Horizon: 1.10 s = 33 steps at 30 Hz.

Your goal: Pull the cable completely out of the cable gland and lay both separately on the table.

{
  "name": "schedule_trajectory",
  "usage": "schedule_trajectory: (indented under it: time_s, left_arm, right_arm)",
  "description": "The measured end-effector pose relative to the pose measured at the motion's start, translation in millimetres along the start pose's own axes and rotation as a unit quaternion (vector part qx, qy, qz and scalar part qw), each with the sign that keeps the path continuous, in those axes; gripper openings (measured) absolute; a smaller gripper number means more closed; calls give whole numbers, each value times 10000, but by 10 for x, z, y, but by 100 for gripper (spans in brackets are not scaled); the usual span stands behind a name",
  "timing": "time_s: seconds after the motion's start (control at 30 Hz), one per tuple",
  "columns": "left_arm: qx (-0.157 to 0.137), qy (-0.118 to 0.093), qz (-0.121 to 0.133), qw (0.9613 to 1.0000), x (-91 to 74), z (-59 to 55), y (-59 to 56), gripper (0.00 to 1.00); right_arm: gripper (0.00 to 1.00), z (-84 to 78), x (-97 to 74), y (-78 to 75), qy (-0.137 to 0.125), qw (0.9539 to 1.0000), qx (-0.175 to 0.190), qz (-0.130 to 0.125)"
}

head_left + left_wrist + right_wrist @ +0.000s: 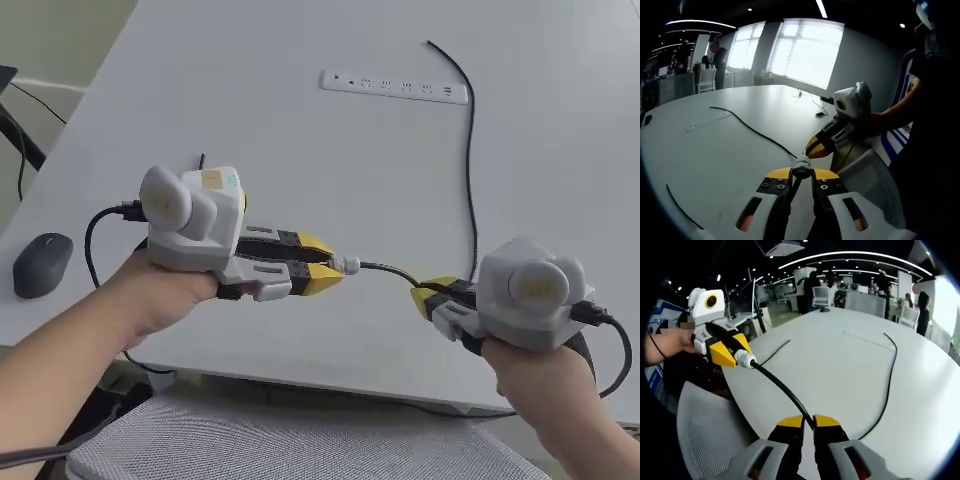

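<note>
The left gripper (326,268) has its yellow-tipped jaws clamped on the one pale cable gland (346,265), which pokes out just past the tips and is held above the near edge of the white table (300,160). Facing it from close by, the right gripper (424,292) pinches the black cable (386,269) that leaves the gland. A short, slightly sagging stretch spans the two tools, so the cable sits in the gland. The jaws hide how far it reaches inside. A loose black lead (468,150) lies across the table past one power strip (393,86). Its near end vanishes behind the right gripper, so it cannot be told whether it is the same cable. One mouse (42,264) rests at the left, and the bottom edge cuts off a mesh chair back (300,440).
</note>
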State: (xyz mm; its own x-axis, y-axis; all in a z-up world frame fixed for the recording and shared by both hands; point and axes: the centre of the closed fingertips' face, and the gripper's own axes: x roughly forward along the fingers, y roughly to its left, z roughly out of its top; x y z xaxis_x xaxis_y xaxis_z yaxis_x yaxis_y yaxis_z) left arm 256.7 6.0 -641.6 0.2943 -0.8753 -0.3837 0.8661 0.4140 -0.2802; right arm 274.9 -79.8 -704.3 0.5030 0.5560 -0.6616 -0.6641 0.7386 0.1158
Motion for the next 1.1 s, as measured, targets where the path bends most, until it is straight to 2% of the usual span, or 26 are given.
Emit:
schedule_trajectory:
  time_s: [0.03, 0.13, 0.2, 0.27, 0.3, 0.4, 0.43, 0.5, 0.53, 0.6, 0.7, 0.97, 1.1]
  left_arm:
    - [2, -10, 1, 10000, -3, 7, -3, 15]
    - [19, -32, 12, 10000, -11, 22, 0, 15]
    - [13, -40, 19, 10000, -18, 29, 8, 15]
    - [12, -64, 28, 10000, -23, 50, 11, 15]
    - [34, -76, 25, 10000, -25, 66, 4, 15]
    - [65, -75, 19, 9999, -24, 79, -4, 15]
    - [74, -68, 10, 9999, -22, 78, -7, 15]
    - [77, -52, 7, 10000, -21, 74, -6, 15]
    - [70, -54, 3, 10000, -21, 74, -8, 15]
    - [93, -40, 0, 9999, -20, 76, -15, 15]
    - [107, -17, -17, 9999, -18, 71, -27, 15]
    - [94, -23, 4, 10000, -17, 67, -23, 15]
    - [88, 0, 5, 10000, -15, 56, -29, 15]
  right_arm:
    - [4, 29, -24, 15, -34, 9999, 119, 65]
    - [10, 140, -97, 25, -128, 9998, 130, 70]
    - [12, 228, -135, 44, -203, 9997, -134, 28]
    - [13, 332, -184, 116, -246, 9973, -693, -52]
    - [13, 364, -191, 159, -260, 9959, -861, -45]
    - [17, 475, -163, 430, -306, 9894, -1390, 274]
    - [16, 499, -157, 453, -303, 9869, -1567, 227]
    - [15, 567, -133, 483, -325, 9786, -2027, 107]
    - [14, 591, -108, 520, -344, 9759, -2150, 136]
    - [14, 599, -82, 563, -319, 9765, -2122, 179]
    - [12, 651, -67, 613, -384, 9722, -2302, 211]
    - [6, 646, -34, 676, -305, 9622, -2701, 168]
    - [3, 634, -27, 660, -278, 9616, -2728, 142]
